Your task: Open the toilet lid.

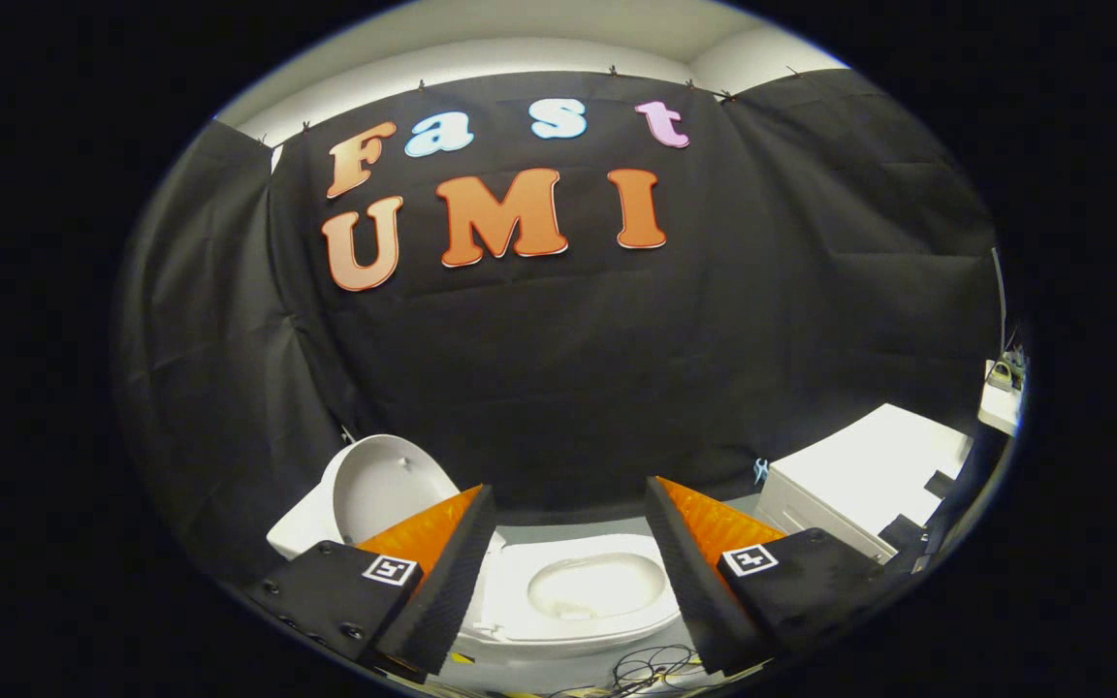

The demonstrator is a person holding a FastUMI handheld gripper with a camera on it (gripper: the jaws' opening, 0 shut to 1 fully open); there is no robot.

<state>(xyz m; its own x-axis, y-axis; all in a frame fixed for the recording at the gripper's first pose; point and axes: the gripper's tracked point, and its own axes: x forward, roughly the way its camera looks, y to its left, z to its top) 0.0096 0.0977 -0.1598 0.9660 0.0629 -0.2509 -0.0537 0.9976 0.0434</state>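
Gripper view looks down on the white ceramic toilet bowl (597,586) framed between the gripper (568,514) fingers, jaws spread wide and holding nothing, while the white oval plastic toilet lid (386,490) stands raised beyond the left finger, job seemingly done.

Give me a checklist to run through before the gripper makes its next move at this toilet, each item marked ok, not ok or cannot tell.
1. Toilet lid raised, beyond the left finger: ok.
2. Toilet bowl exposed, seen between the fingers: ok.
3. Gripper open, holding nothing: ok.
4. Fingers apart from the lid and the bowl: ok.
5. Lid resting securely against its support: cannot tell.
6. Cables on the floor below the bowl, away from the fingers: cannot tell.
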